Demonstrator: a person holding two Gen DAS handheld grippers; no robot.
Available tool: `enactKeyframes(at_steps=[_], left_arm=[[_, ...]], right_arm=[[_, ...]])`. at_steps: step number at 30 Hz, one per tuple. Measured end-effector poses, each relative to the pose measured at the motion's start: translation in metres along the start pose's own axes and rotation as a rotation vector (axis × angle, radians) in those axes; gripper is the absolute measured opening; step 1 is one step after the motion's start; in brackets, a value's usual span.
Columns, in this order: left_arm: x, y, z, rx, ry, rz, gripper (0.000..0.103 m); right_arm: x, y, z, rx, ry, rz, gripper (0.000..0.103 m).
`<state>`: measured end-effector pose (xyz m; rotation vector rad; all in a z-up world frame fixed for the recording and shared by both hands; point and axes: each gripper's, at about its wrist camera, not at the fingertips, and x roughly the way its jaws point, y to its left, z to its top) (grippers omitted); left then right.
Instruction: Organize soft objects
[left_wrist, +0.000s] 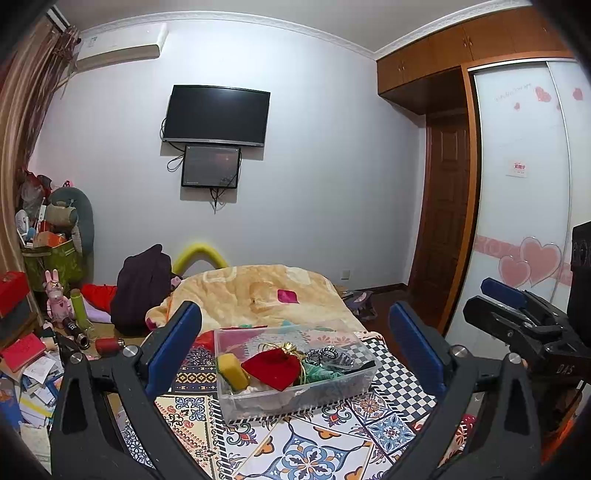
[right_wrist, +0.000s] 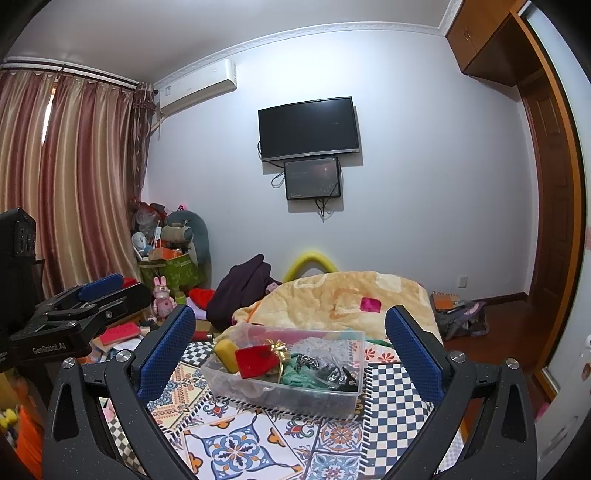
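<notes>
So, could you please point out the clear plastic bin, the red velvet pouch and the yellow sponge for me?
Clear plastic bin (left_wrist: 295, 400): left wrist view, front wall.
Red velvet pouch (left_wrist: 275, 367): left wrist view, middle of fabric.
Yellow sponge (right_wrist: 226, 353): right wrist view, top face.

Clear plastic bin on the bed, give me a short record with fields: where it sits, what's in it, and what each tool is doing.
bin: clear plastic bin on the patterned bedcover
contents: red velvet pouch, yellow sponge, green cloth, dark patterned scrunchies
left tool: open, holds nothing, short of the bin
right tool: open, holds nothing, short of the bin
</notes>
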<state>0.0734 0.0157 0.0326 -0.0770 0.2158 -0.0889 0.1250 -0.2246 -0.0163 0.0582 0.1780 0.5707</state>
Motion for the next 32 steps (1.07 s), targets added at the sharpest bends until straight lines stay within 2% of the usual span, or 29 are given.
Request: enactKeyframes(at_steps=[32], left_arm=[[-0.0014,-0.0064,0.0,0.007,0.019,-0.023,0.103]], right_arm=[[0.0018,-0.0038,0.0003,0.0,0.023,-0.001,0.103]])
